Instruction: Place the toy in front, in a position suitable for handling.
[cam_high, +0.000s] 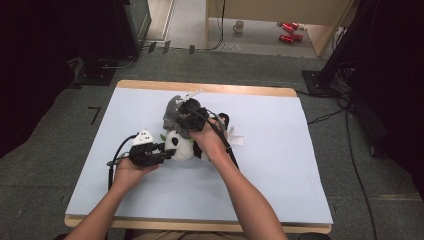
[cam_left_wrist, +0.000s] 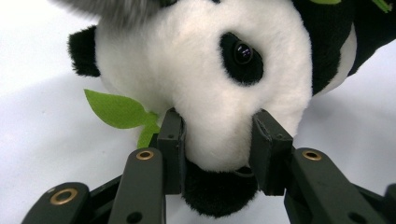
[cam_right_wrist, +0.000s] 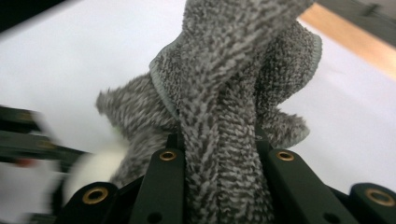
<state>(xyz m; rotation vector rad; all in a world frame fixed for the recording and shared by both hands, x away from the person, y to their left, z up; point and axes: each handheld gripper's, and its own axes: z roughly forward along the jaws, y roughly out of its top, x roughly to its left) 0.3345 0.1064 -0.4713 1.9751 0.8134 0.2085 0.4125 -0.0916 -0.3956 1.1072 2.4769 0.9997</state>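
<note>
Panda plush (cam_left_wrist: 210, 93) is pinched at the snout by the left claw (cam_left_wrist: 217, 154), while the grey cloth (cam_right_wrist: 233, 93) draped just above it is clamped by the right claw (cam_right_wrist: 219, 158).

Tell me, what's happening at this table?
A person works with a gripper in each hand. The left gripper is clamped on the snout of a toy panda lying on the table. The right gripper pinches a grey cloth and holds it bunched just above the panda.
</note>
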